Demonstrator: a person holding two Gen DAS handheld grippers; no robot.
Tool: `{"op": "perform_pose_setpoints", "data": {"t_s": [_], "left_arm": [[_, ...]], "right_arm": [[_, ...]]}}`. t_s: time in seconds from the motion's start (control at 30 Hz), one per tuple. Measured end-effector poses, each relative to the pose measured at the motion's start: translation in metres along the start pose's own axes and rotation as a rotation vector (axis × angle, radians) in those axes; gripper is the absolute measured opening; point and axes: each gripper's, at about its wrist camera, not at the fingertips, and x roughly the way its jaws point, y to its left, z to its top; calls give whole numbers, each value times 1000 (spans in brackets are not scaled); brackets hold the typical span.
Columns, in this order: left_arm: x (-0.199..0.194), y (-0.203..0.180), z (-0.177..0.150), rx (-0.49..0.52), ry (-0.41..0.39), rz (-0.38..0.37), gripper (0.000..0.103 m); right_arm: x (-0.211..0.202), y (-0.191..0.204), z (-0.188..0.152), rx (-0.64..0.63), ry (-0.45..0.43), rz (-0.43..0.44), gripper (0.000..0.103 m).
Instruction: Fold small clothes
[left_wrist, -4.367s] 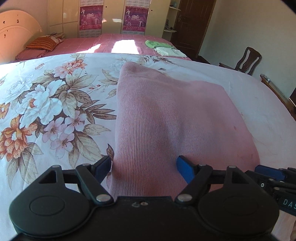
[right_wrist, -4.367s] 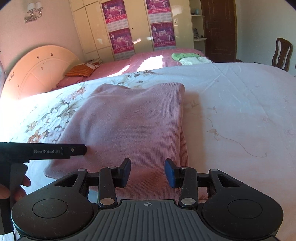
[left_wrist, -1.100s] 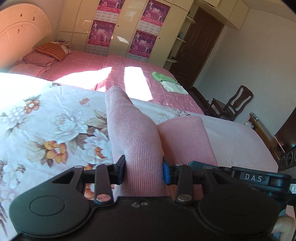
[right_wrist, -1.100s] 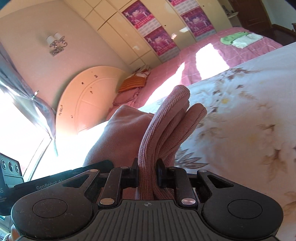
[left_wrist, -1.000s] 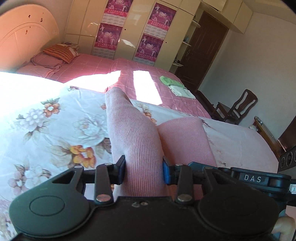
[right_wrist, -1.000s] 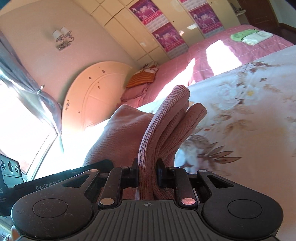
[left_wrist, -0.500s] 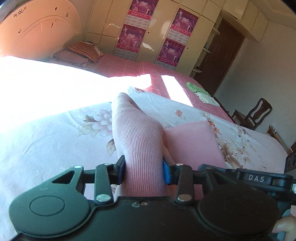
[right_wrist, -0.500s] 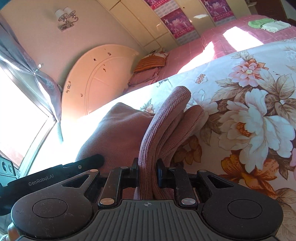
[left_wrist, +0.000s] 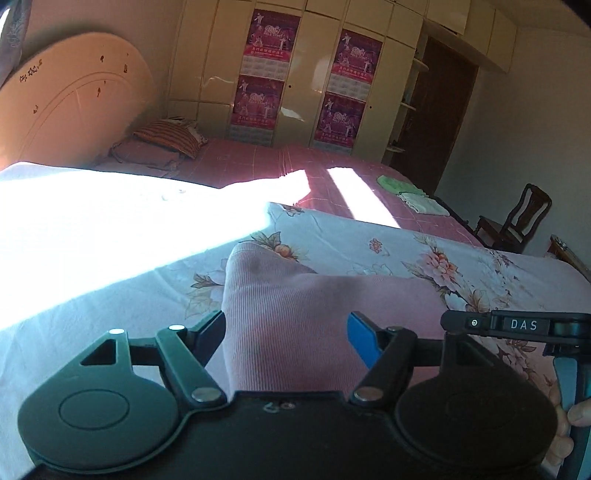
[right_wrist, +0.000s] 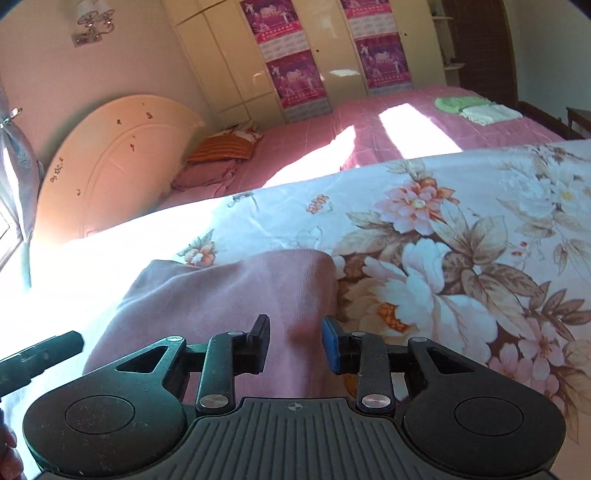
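Bedspread of white cotton printed with large pink and orange flowers (right_wrist: 461, 258) carries the work, soft enough that anything set down on it will sink and crease. On it lies the pink ribbed knit garment (left_wrist: 314, 317), already doubled over into a thick rounded pad, its fine vertical ribs running away from both cameras and its far fold bulging rather than lying flat. The step in hand looks like letting go after carrying the fold over, and it is best done by drawing both tools straight back and a little up, so that the pads do not catch the ribs and pull the top layer open; a light press along the bulging fold would then help. The left gripper (left_wrist: 286, 332) has just been opening, its hard fingers standing wide with the knit lying between them unpinched. The right gripper (right_wrist: 295, 343), black with one blue rubber pad, has likewise just been opening, spread narrowly, cloth under the gap but no longer squeezed.
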Motion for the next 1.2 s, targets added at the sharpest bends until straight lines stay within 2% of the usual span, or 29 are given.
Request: {"op": "perform_pose_setpoints", "data": {"t_s": [0.1, 0.17, 0.27, 0.43, 0.67, 0.9, 1.0, 1.03, 1.07, 1.1, 1.17, 1.2], "left_arm": [[30, -5, 0, -30, 70, -4, 65], [42, -4, -6, -8, 82, 39, 65], [44, -1, -8, 3, 83, 54, 66], [7, 0, -8, 3, 62, 31, 67], [-50, 1, -48, 37, 38, 55, 67], [-41, -2, -79, 15, 123, 49, 67], [-35, -10, -83, 59, 131, 62, 70], [-35, -12, -85, 70, 131, 67, 70], [-38, -13, -84, 71, 128, 65, 70], [-42, -14, -83, 66, 122, 56, 70], [-48, -13, -83, 55, 114, 48, 70], [-48, -14, -85, 54, 115, 46, 70]], "right_arm": [[17, 16, 4, -31, 10, 2, 32], [31, 16, 1, -42, 50, -19, 32], [45, 5, -5, -49, 88, -53, 32], [7, 10, -6, -66, 43, -19, 32], [-57, 17, -46, -80, 47, 7, 32], [-68, 14, -93, -76, 126, -28, 32], [-59, 13, -106, -107, 154, -61, 32], [-57, 14, -109, -126, 156, -79, 27], [-57, 14, -110, -119, 160, -76, 12], [-60, 11, -110, -89, 152, -60, 3], [-68, 9, -107, -84, 96, -97, 3], [-64, 5, -107, -76, 111, -117, 3]]}}
